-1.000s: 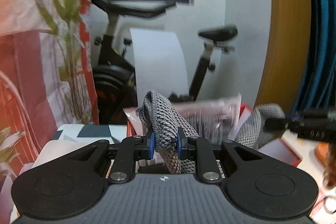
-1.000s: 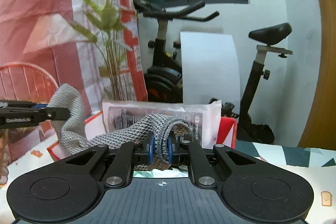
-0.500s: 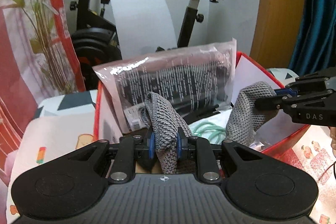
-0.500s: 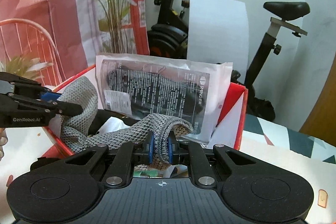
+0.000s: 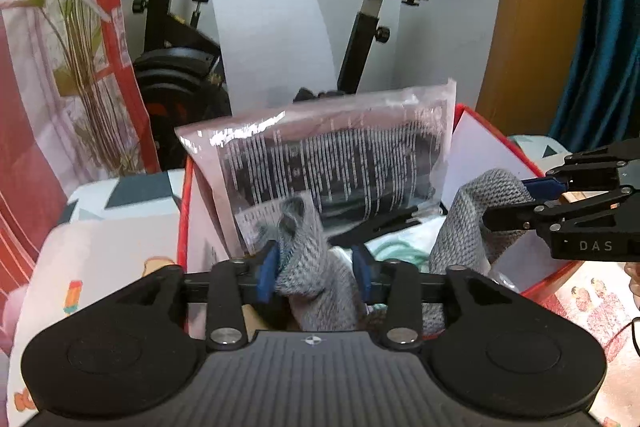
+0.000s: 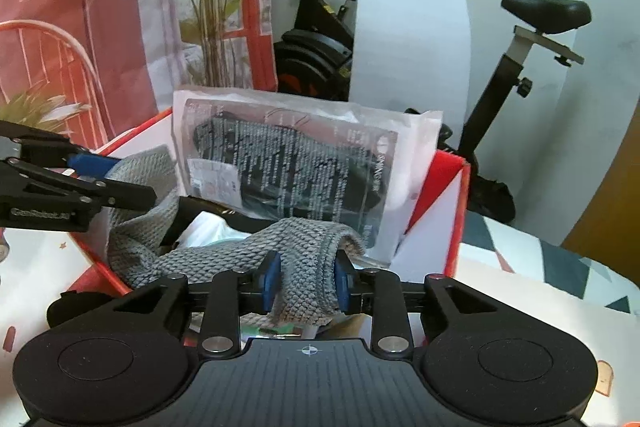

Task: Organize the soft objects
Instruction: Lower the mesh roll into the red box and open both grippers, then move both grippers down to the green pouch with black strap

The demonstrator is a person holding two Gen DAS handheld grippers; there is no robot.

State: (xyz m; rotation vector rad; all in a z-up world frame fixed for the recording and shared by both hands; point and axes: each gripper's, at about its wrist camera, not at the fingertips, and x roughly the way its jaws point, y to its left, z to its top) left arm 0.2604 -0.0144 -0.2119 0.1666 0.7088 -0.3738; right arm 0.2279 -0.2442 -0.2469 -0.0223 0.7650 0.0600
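Left wrist view: the left gripper (image 5: 316,273) is opening its jaws around one end of the grey knitted cloth (image 5: 320,287), which sags between the loosening pads. Just ahead sits the red box (image 5: 536,281), a plastic packet (image 5: 340,163) propped inside. Off to its right, the right gripper (image 6: 306,281) is opening too, the other end lying slack between its pads, apparently to drop the cloth into the box.
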